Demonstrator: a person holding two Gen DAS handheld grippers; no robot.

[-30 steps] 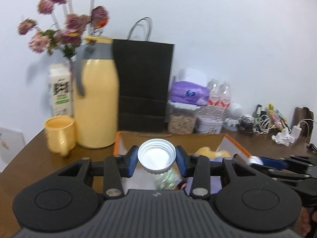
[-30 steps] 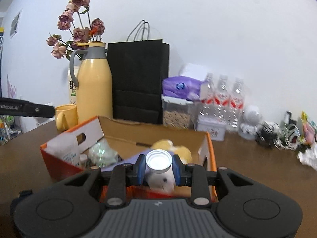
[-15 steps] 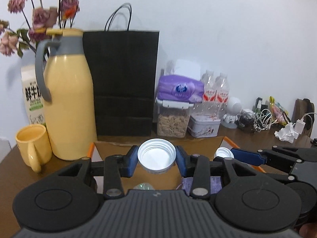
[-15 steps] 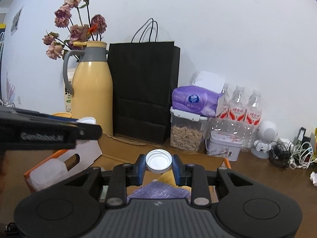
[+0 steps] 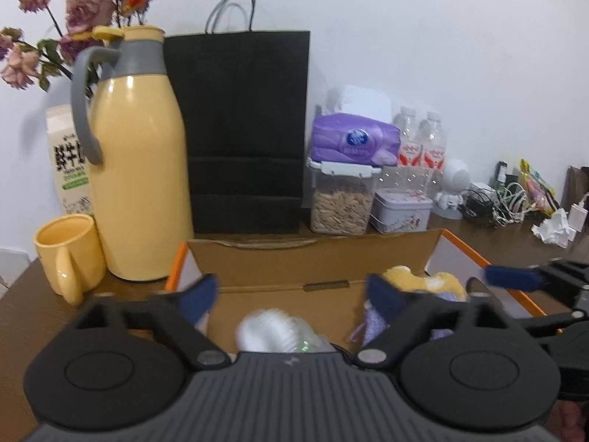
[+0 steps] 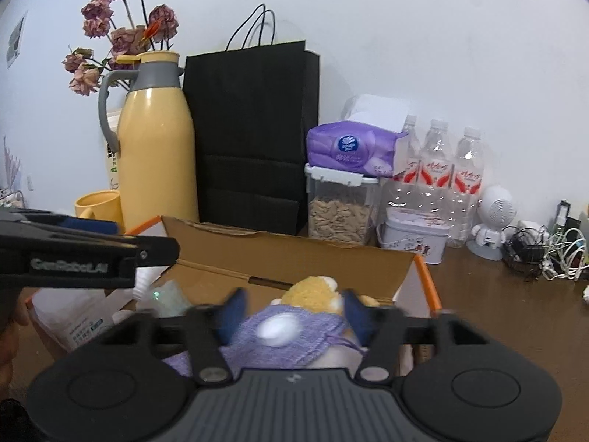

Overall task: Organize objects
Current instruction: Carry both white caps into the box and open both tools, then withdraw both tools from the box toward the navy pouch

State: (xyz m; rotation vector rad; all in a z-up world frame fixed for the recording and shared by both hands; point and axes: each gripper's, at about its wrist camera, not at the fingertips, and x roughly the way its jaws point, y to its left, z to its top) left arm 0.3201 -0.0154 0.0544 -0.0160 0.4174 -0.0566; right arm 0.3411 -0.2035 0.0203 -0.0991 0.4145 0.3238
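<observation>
left gripper (image 5: 291,296): jaws just opened wide, nothing pinched; large white lid (image 5: 268,333) loose directly below, in cardboard box (image 5: 313,258)
right gripper (image 6: 292,313): jaws just opened; small white cap (image 6: 278,328) free between and below fingertips, on purple knit (image 6: 294,335)
nearer: each gripper over its own lid

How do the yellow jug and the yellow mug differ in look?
The yellow jug is tall, with a grey collar and grey handle; the yellow mug is short, open on top, with a yellow handle. Both stand upright on the table, left of the cardboard box.
</observation>
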